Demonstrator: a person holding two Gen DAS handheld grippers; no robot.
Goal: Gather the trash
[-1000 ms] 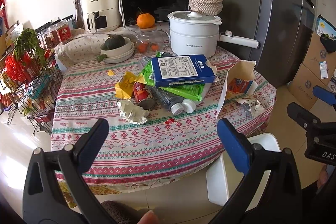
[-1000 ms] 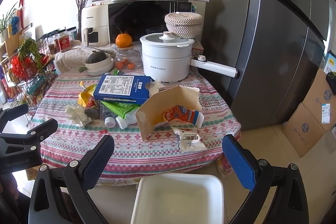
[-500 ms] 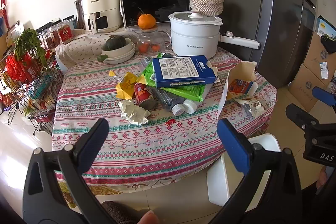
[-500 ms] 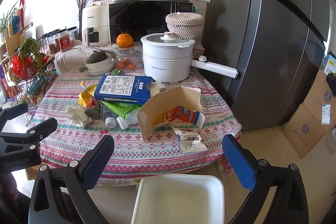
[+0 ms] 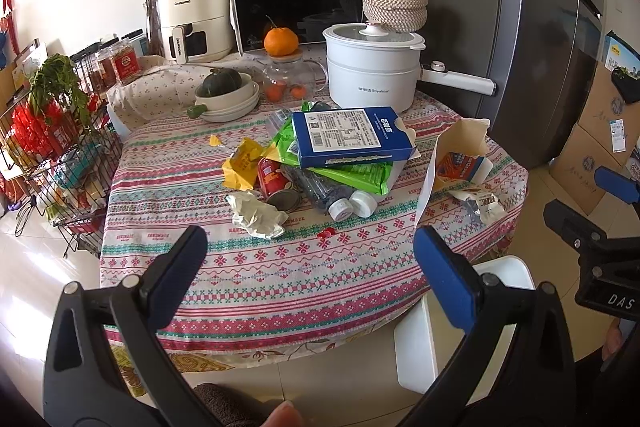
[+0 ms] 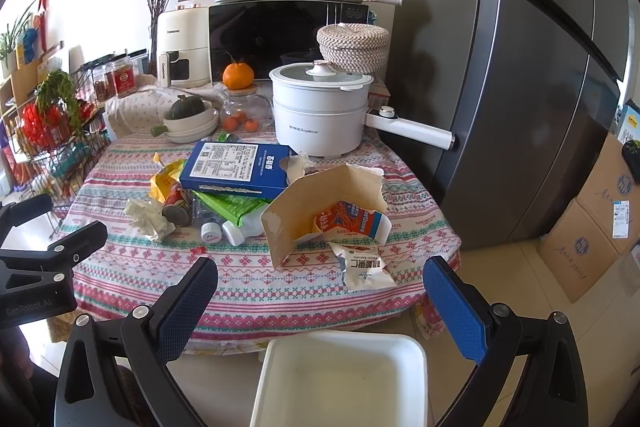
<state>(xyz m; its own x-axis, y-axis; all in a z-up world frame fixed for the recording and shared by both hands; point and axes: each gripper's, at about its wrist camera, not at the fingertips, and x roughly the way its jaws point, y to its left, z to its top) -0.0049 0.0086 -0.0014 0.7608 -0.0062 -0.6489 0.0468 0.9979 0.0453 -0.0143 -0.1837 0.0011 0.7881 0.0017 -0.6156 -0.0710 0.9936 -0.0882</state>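
Note:
Trash lies in a heap on the round table (image 5: 280, 279): a blue box (image 5: 350, 137) on green wrappers (image 5: 352, 177), a red can (image 5: 276, 179), clear bottles (image 5: 320, 191), a crumpled white tissue (image 5: 256, 213), a yellow wrapper (image 5: 242, 167), a torn cardboard box (image 6: 320, 203) with a milk carton (image 6: 352, 221), and a silver snack packet (image 6: 364, 265). A white bin (image 6: 340, 383) stands on the floor below the table's near edge. My left gripper (image 5: 310, 267) and right gripper (image 6: 320, 301) are open and empty, short of the table.
A white electric pot (image 5: 374, 65), a glass teapot with an orange (image 5: 282, 67), bowls with a squash (image 5: 228, 95), a microwave and an air fryer stand at the back. A wire rack (image 5: 52, 147) is left, a grey fridge (image 6: 520, 87) and cartons right.
Both grippers have drifted slightly closer to the table. Nothing on the table has moved.

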